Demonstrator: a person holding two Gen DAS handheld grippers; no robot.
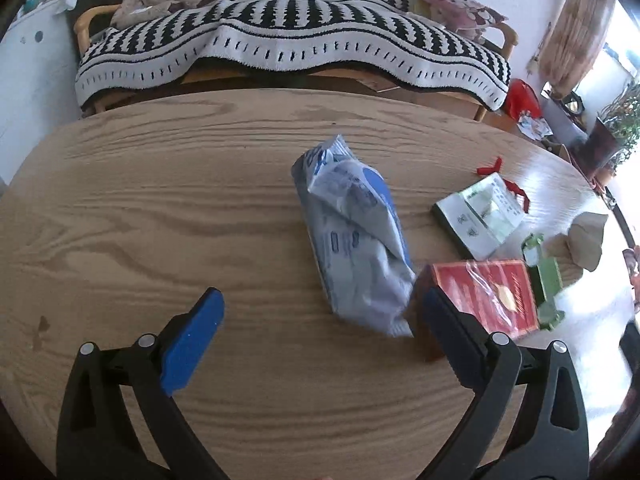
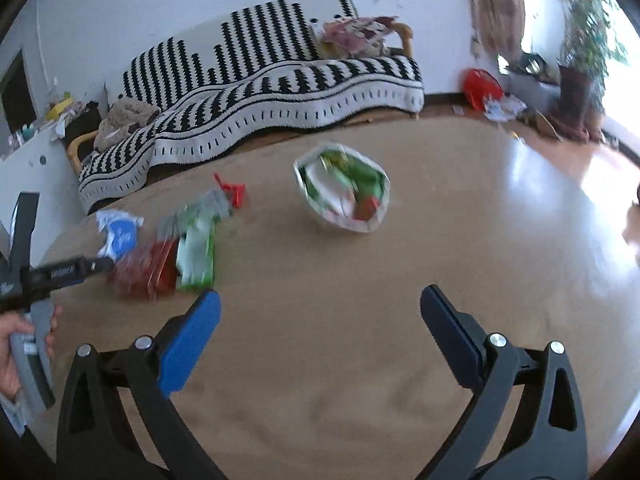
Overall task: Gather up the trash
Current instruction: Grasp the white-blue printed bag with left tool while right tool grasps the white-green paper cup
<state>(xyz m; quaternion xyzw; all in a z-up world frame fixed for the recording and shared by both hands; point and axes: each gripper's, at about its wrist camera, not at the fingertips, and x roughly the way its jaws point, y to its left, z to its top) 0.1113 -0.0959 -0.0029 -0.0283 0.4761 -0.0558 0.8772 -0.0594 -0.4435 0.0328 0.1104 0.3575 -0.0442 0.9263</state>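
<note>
Wooden table [image 1: 160,208] holds a blue-white wrapper [image 1: 356,240] (print unreadable).

A striped-blanketed sofa [image 1: 288,40] faces the sunlit wooden table [image 1: 160,200].

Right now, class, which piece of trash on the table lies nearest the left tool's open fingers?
The red box: it sits right beside the left tool, at its right finger. The blue-and-white wrapper lies just ahead; the green box lies farther.

No legible text on any packaging
</note>
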